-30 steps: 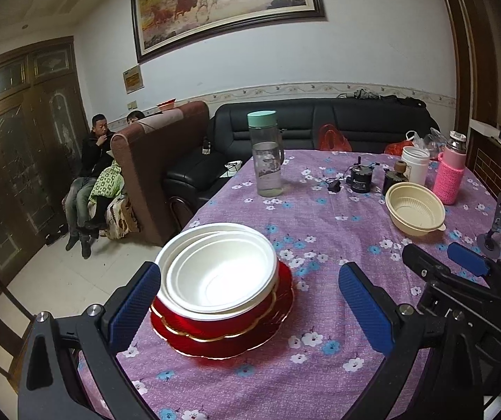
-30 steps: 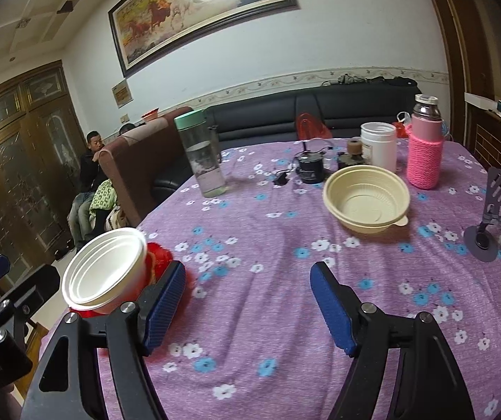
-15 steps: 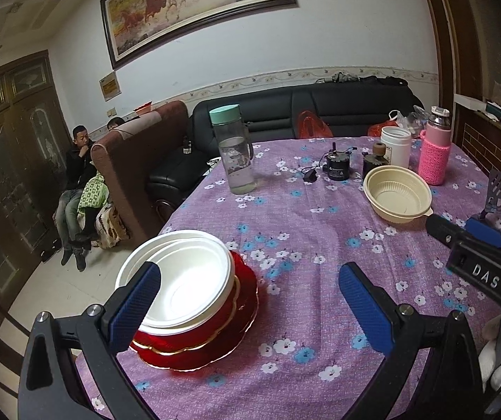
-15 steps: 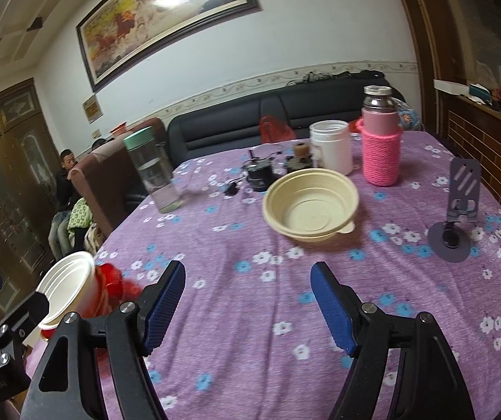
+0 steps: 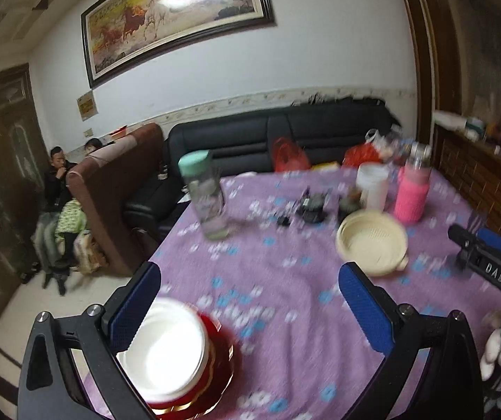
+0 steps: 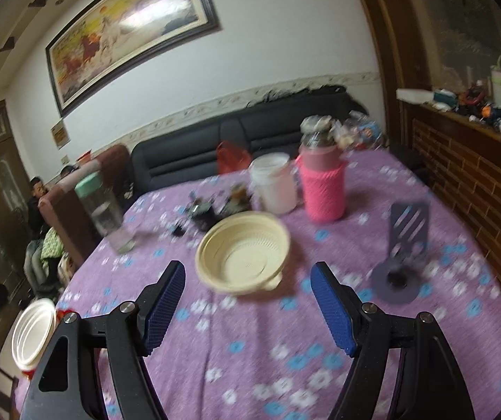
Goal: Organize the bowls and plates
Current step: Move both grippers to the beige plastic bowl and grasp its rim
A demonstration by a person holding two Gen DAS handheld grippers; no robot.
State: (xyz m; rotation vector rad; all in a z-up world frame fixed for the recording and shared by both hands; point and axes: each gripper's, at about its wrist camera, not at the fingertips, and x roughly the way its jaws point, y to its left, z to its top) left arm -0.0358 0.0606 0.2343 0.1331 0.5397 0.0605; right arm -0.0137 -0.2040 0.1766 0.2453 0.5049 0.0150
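Reaching for the cream bowl (image 6: 243,253) looks to me like the step in hand, since it sits alone near the middle of my right wrist view, just beyond my right gripper (image 6: 247,306), whose blue pads are spread wide with nothing between them. My left gripper (image 5: 250,309) is likewise released and empty; in its view the stack of white bowls (image 5: 166,350) on the red plates (image 5: 222,360) lies at the lower left, partly behind my left finger, and the cream bowl shows at centre right. From the right wrist view that stack is a small shape at the far lower left edge. To do this well, I judge I should line the pads up so one goes inside the bowl's wall and one outside, near the side facing me, and close on the rim rather than try to span the whole bowl. A small tab sticks out at the lower right of its rim, and I would avoid pinching there. The bowl looks light and thin, so a gentle squeeze should do, and a level lift would keep it clear of the pink-sleeved bottle (image 6: 324,189) and white jar (image 6: 273,183) just behind it. The purple floral tablecloth (image 6: 250,350) may drag if I scrape it.
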